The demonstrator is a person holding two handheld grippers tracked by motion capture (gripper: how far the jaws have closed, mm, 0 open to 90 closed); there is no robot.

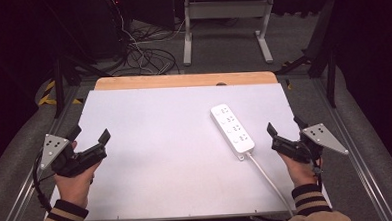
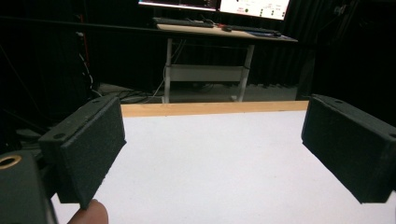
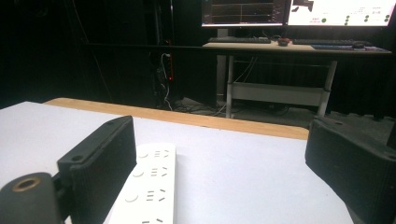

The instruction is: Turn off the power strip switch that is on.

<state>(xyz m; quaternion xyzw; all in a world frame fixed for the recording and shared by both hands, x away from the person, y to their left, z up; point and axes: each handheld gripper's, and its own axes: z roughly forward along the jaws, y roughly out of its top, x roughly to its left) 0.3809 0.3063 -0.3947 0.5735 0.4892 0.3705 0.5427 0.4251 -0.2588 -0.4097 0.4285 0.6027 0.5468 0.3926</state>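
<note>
From above, the white power strip point(image 1: 232, 129) lies angled on my worktop point(image 1: 155, 142), right of centre, cord trailing toward me, near my spread right gripper point(image 1: 285, 132). My left gripper point(image 2: 212, 158) gapes, empty. In my right gripper view, the strip's sockets face up beside the left jaw.

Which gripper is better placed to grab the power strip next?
Right. The right gripper sits open beside the power strip, which shows by its jaw in its own view. The left gripper is across the table.
</note>
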